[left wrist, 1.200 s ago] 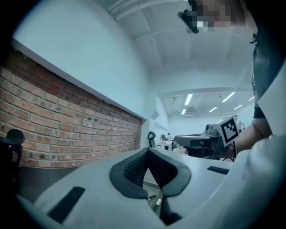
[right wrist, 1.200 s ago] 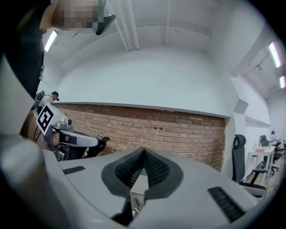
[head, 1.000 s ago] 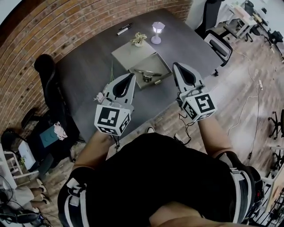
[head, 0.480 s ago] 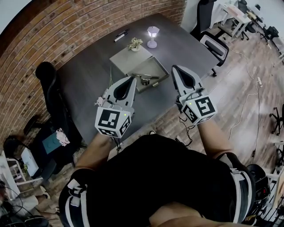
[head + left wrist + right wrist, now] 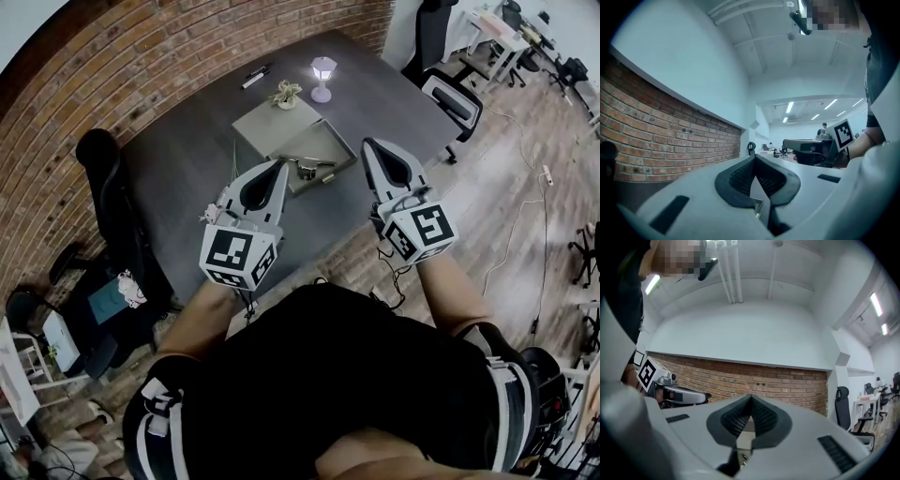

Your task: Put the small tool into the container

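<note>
An open grey box point(image 5: 330, 142) sits on the dark table point(image 5: 187, 159), its lid point(image 5: 267, 117) laid back behind it. A small metal tool point(image 5: 307, 167) lies inside the box. In the head view my left gripper point(image 5: 280, 165) hovers above the table's near edge, just left of the box, shut and empty. My right gripper point(image 5: 367, 142) hangs level to the right of the box, also shut with nothing in it. Both gripper views look across the room at brick wall, jaws meeting at the tips point(image 5: 753, 157) point(image 5: 751, 397).
A small lamp point(image 5: 322, 75), a potted plant point(image 5: 285, 92) and a marker point(image 5: 255, 75) stand behind the box. Black office chairs point(image 5: 112, 187) point(image 5: 452, 89) flank the table. A small pale object point(image 5: 208, 212) lies by the table's left near edge.
The head view has shifted a little, so the table sits slightly higher in frame. Both grippers keep about the same place and stay shut.
</note>
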A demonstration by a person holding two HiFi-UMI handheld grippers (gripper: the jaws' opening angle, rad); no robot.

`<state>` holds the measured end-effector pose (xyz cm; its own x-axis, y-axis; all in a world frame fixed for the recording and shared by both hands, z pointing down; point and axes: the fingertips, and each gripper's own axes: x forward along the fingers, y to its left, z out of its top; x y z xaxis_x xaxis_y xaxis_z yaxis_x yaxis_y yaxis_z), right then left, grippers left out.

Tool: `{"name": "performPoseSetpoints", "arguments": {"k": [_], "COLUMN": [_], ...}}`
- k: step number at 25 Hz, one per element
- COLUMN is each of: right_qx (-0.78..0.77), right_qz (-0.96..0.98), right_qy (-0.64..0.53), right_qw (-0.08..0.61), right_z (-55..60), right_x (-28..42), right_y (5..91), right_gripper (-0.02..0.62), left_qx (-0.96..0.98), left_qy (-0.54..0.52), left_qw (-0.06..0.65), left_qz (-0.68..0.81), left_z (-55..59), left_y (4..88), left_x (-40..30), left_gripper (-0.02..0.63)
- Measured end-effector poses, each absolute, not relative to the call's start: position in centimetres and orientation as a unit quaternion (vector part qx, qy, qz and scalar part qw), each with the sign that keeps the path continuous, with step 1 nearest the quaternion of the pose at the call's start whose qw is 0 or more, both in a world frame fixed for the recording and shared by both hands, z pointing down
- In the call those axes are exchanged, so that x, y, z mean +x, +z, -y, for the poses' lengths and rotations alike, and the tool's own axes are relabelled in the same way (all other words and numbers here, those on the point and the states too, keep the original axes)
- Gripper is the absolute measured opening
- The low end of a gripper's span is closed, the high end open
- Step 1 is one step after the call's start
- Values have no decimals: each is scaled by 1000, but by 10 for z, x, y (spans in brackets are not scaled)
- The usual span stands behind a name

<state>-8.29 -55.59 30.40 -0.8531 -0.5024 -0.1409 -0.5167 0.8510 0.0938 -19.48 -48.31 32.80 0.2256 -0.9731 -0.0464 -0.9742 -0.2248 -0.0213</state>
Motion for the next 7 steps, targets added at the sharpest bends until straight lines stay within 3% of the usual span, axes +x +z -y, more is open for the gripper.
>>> {"name": "performPoseSetpoints", "arguments": {"k": [7], "right_qx": [-262], "right_qz": [-961], "right_qy": [66], "right_qw": [54], "right_z": [551], "right_x": [-82], "right_y": [306], "right_gripper": [-5], "left_qx": [-785], "left_qy": [16], "left_qw": [23], "left_qz": [-619], "left_z": [482], "left_y": [327], "left_x": [-191], "left_gripper": [9]}}
